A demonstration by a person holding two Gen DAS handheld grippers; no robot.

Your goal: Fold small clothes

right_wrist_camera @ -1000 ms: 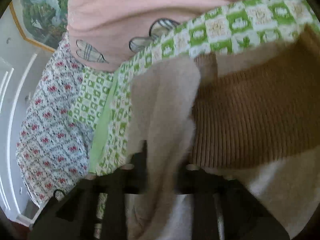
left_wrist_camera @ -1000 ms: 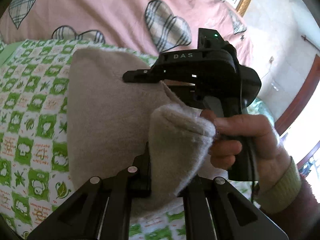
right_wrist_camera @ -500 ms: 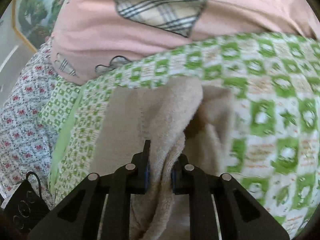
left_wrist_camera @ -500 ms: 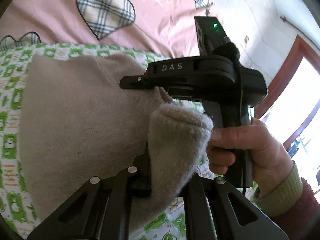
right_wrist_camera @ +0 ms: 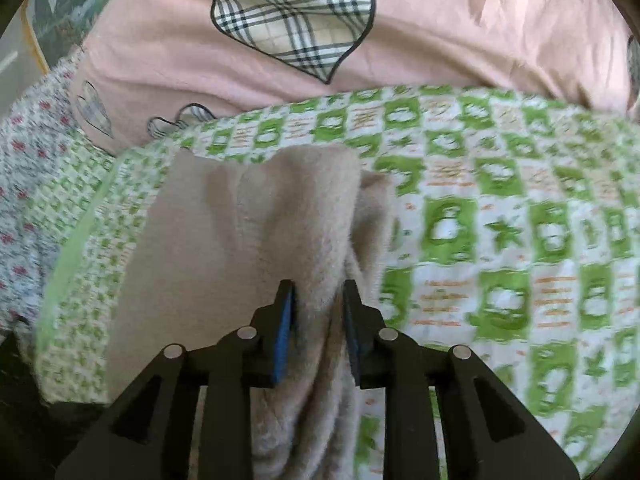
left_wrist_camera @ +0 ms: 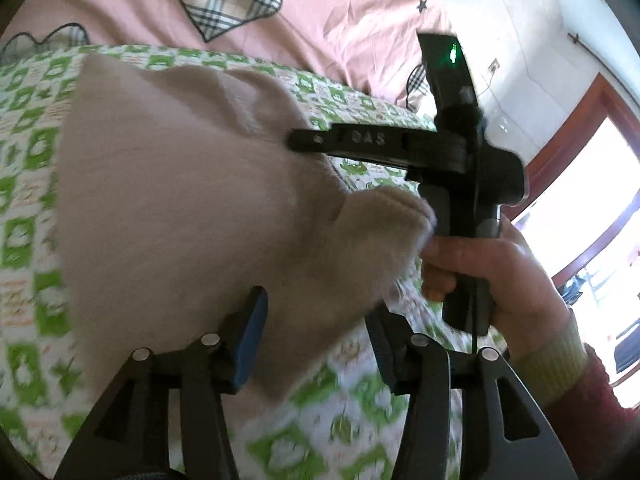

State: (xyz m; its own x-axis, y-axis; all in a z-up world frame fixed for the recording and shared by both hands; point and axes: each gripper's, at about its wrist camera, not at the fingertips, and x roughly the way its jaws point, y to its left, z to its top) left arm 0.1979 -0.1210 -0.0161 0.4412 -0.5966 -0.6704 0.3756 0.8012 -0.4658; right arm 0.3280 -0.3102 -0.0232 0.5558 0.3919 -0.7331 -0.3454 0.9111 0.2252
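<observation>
**Both tools letting go of the beige garment**

Left wrist view: the left tool [left_wrist_camera: 316, 332] is opening around the beige garment [left_wrist_camera: 180, 208] on the green-checked sheet [left_wrist_camera: 24, 200].

Right wrist view: the right tool [right_wrist_camera: 318, 320] is opening, a garment fold lying loose between its pads.

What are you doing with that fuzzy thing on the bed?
A person is folding a small fuzzy beige knitted garment on a green-and-white checked blanket, with a black two-finger gripper in each hand. Both are letting go: the left gripper's jaws are opening with the cloth loose between them, and the right gripper's jaws are opening around a bunched fold.
</observation>
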